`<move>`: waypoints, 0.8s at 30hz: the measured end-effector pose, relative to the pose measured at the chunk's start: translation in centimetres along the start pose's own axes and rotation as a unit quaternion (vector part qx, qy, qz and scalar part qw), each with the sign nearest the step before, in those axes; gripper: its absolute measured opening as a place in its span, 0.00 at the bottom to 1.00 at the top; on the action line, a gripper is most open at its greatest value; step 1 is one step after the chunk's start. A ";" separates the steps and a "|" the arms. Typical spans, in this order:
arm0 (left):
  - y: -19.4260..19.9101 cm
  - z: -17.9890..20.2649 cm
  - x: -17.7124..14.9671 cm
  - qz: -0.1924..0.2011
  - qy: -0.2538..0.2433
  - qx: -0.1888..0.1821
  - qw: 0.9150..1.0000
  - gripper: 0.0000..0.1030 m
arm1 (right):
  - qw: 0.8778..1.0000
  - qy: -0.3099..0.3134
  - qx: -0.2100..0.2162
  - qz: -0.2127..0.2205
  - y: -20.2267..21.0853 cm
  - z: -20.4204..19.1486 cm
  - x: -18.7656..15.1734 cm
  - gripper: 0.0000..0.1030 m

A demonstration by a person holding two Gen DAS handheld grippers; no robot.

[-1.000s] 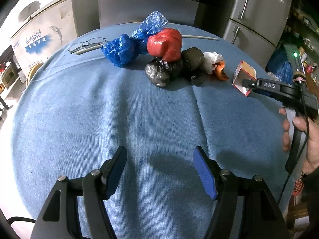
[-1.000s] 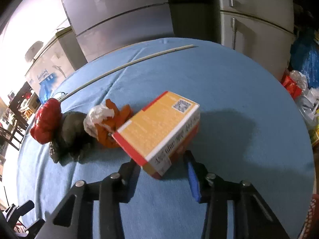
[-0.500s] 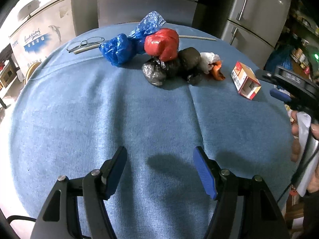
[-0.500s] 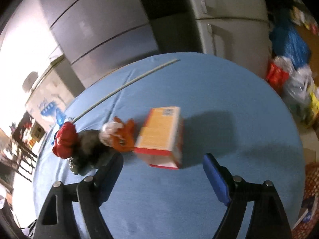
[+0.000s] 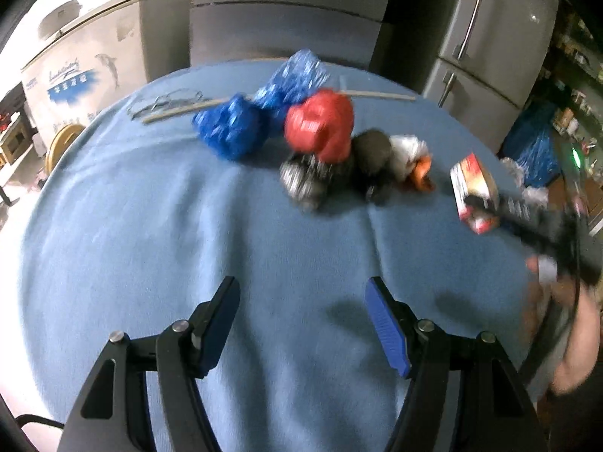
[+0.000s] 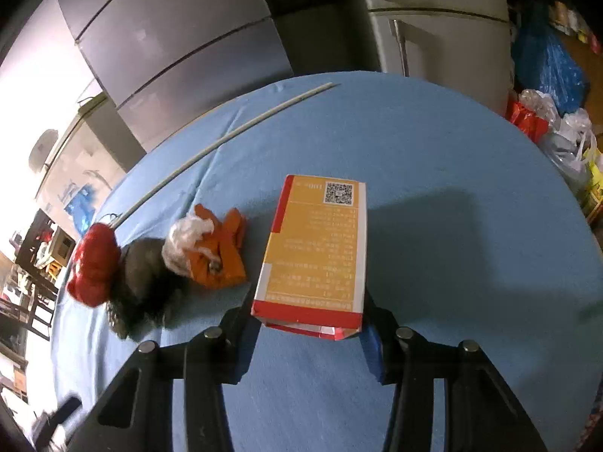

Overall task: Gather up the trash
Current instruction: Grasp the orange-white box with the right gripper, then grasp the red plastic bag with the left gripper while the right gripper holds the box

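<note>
A red and yellow carton box point(image 6: 314, 256) lies on the blue tablecloth, its near end between the fingers of my right gripper point(image 6: 307, 333), whose jaws close against its sides. The box shows at the right in the left wrist view point(image 5: 474, 192), with the right gripper point(image 5: 486, 207) at it. A trash pile sits mid-table: blue bags point(image 5: 233, 130), a red bag point(image 5: 320, 126), black bags point(image 5: 331, 173), white and orange scraps point(image 5: 412, 162). My left gripper point(image 5: 303, 314) is open and empty over bare cloth at the near side.
Glasses point(image 5: 166, 101) and a thin pale rod point(image 5: 377, 94) lie at the table's far side. Grey refrigerators point(image 5: 486, 30) stand behind. Bags of clutter point(image 6: 550, 86) sit on the floor beyond the right edge of the table point(image 6: 471, 173).
My right gripper, open and drawn back from the box half a second ago, has moved in and closed around its near end. The left gripper stays open, its view shifted slightly.
</note>
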State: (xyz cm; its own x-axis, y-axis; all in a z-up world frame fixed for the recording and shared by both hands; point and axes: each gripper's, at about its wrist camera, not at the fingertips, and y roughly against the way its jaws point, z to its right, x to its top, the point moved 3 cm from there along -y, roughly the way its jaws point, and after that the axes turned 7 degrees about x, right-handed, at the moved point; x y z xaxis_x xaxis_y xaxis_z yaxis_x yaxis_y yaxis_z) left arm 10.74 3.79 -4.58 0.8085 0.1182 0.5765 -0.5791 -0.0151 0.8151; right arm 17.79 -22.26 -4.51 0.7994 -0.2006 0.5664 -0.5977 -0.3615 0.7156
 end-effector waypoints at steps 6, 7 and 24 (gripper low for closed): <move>-1.7 1.3 5.8 0.032 0.005 -0.019 0.999 0.73 | 1.000 -0.016 0.019 0.005 2.6 0.8 -2.3 0.48; -1.9 1.5 6.6 0.037 0.008 -0.021 0.999 0.74 | 1.000 -0.019 0.021 0.003 2.9 0.9 -2.6 0.48; -5.2 2.1 8.6 0.007 0.014 -0.010 1.000 0.42 | 0.999 -0.013 0.031 0.002 5.8 1.3 -5.6 0.48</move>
State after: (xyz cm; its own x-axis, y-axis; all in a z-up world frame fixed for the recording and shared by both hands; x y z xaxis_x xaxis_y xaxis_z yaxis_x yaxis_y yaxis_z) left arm 20.95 2.83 -3.79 0.7977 0.1460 0.5852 -0.5919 0.0035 0.8060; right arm 9.90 -24.37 -4.07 0.7984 -0.2266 0.5579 -0.5972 -0.4161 0.6857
